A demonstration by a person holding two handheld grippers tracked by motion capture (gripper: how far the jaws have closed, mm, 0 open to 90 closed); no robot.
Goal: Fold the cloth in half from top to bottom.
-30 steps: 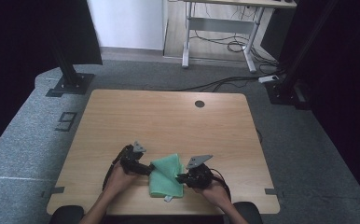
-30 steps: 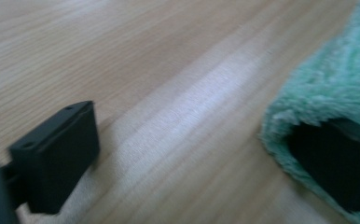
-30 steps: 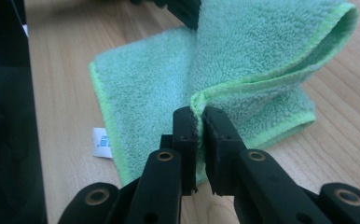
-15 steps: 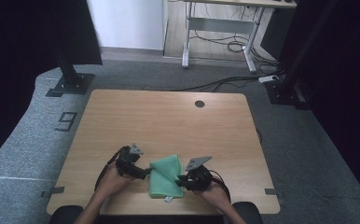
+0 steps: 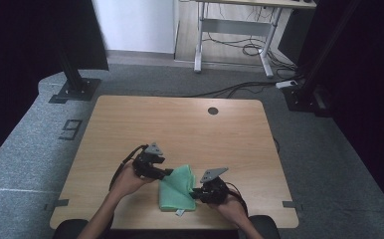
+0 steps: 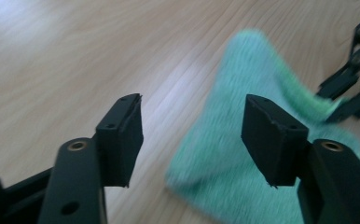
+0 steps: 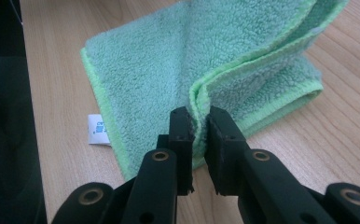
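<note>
A green fleece cloth [image 5: 176,193] lies partly folded near the table's front edge. My right gripper [image 5: 194,193] holds its right side. In the right gripper view the jaws of the right gripper [image 7: 200,122] are shut on a doubled edge of the cloth [image 7: 169,60], lifting it slightly. My left gripper [image 5: 169,173] hovers at the cloth's upper left corner. In the left gripper view the left gripper [image 6: 192,126] is open, its jaws have just been closing, and nothing is between them. The cloth [image 6: 234,154] lies beyond, with the right gripper [image 6: 350,84] at the far side.
The wooden table [image 5: 180,124] has a round cable hole [image 5: 213,110] at the back. A white label [image 7: 98,129] sticks out from the cloth's near edge. Black stand bases [image 5: 73,89] and cables lie on the grey floor behind.
My left gripper has risen a little at the cloth's left edge and its jaws stand narrower. The right gripper has kept still on the cloth.
</note>
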